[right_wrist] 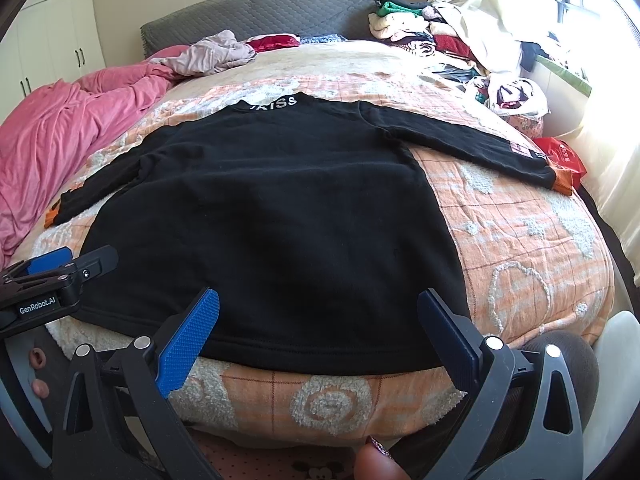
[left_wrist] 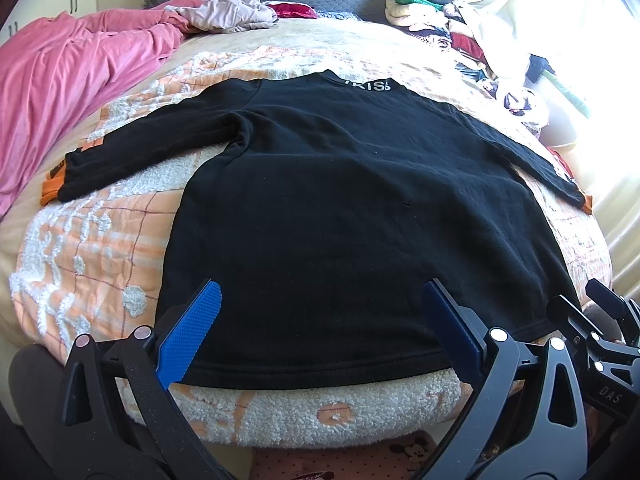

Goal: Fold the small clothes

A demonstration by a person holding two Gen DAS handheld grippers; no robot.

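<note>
Black shirt (left_wrist: pixel 340 200) spread flat, back up, on an orange-and-white blanket (left_wrist: pixel 92 248), collar at 12 o'clock, hem at 6, both sleeves out toward 9 and 3 with orange cuffs (right_wrist: pixel 560 180). Left gripper (left_wrist: pixel 320 332) spread wide over the hem, holding nothing. Right gripper (right_wrist: pixel 316 336) likewise wide apart above the hem edge, pinching nothing. Pink duvet (left_wrist: pixel 60 92) bunched at 9 to 10 o'clock. Pile of clothes (right_wrist: pixel 440 44) heaped at 1 to 2 o'clock beside the window.
</note>
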